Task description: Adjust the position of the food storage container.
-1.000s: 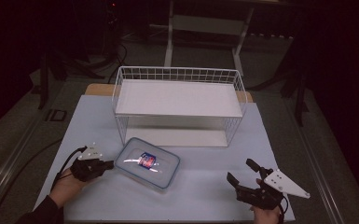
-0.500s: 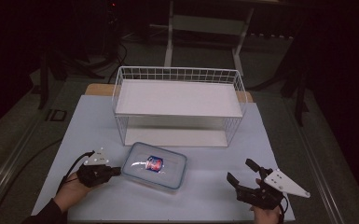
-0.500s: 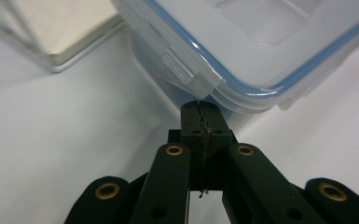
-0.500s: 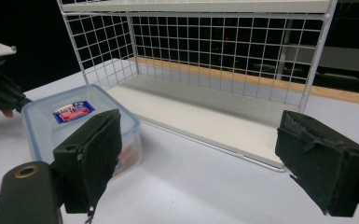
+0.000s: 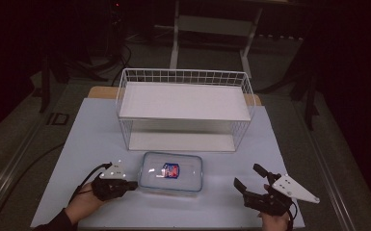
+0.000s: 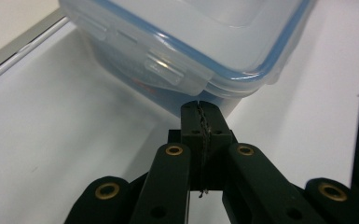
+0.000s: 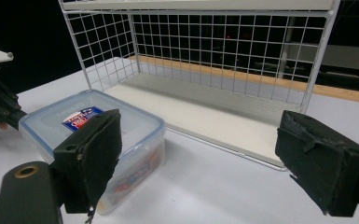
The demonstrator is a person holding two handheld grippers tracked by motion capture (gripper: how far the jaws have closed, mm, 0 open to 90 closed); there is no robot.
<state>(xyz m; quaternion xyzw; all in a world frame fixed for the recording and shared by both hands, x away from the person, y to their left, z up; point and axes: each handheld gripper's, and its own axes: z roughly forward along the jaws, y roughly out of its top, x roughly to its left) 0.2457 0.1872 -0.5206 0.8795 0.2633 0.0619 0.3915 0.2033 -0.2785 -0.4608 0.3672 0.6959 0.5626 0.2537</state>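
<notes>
A clear plastic food container (image 5: 171, 172) with a blue-rimmed lid and a red-and-blue label lies on the white table, just in front of the wire rack. My left gripper (image 5: 134, 184) is shut with nothing between its jaws, and its tip touches the container's left side. In the left gripper view the closed jaws (image 6: 200, 106) press against the container (image 6: 191, 42) just under the lid's rim. My right gripper (image 5: 248, 176) rests open near the front right of the table, apart from the container. In the right gripper view its wide jaws (image 7: 200, 126) frame the container (image 7: 93, 123).
A white wire rack (image 5: 183, 101) with a solid upper shelf and a lower tray stands at the back middle of the table (image 5: 91, 139). Its open front (image 7: 205, 60) faces me. Dark floor and stands lie beyond the table.
My left gripper has moved right, staying shut, and the container has slid right with it and turned square to the rack. The right gripper has not moved.
</notes>
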